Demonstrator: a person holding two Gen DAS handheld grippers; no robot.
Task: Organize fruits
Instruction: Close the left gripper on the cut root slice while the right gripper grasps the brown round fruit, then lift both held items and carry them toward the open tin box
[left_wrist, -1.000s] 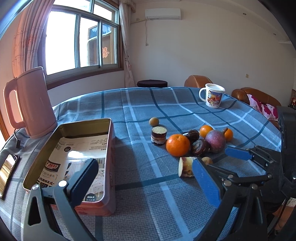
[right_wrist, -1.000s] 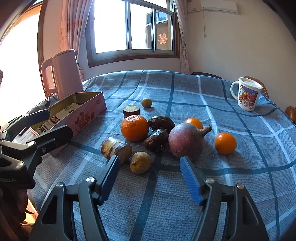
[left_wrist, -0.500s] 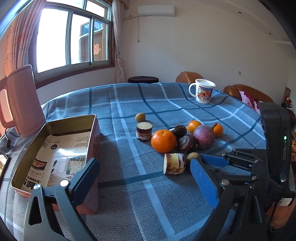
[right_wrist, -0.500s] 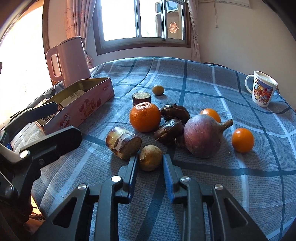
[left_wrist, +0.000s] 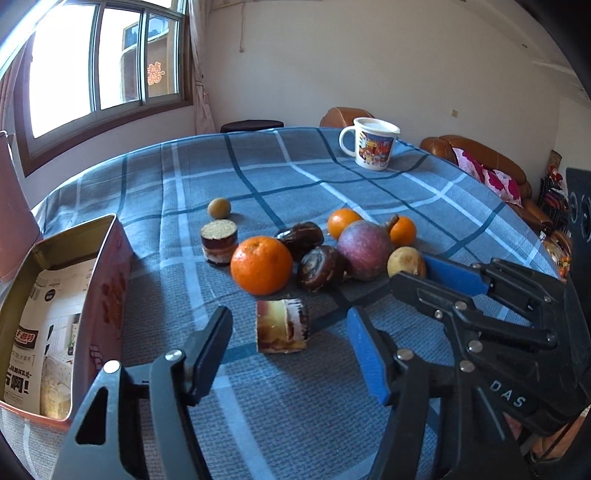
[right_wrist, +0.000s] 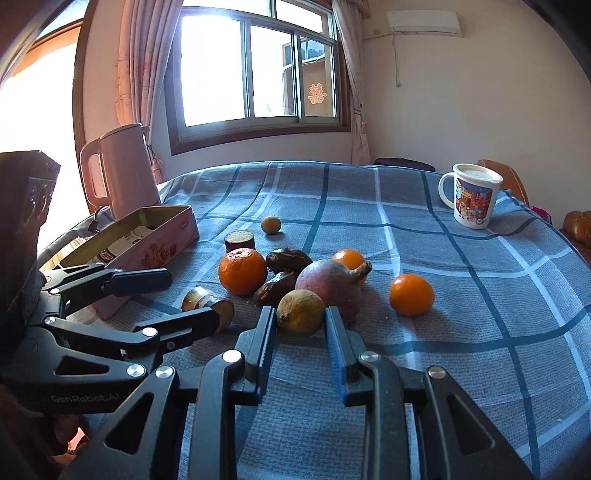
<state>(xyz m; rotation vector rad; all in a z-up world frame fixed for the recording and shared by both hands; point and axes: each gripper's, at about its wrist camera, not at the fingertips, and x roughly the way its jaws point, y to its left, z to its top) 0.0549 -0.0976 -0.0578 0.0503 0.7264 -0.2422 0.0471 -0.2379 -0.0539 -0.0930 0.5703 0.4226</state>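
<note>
Fruit cluster (right_wrist: 295, 280) mid-table, open tin (right_wrist: 147, 236) left, mug (right_wrist: 472, 199) far right behind.

three oranges: one big (right_wrist: 242, 271), two small (right_wrist: 411, 294) (right_wrist: 348, 258). two yellow-brown round fruits (right_wrist: 300, 312) (right_wrist: 270, 225). two cane pieces (left_wrist: 282, 326) (left_wrist: 218, 241). two dark brown fruits (left_wrist: 301, 235) (left_wrist: 320, 268). one purple fruit (left_wrist: 364, 249). one tin (right_wrist: 155, 236). one mug (right_wrist: 474, 200). one kettle (right_wrist: 123, 170). two grippers (left_wrist: 291, 353) (right_wrist: 300, 345).
</note>
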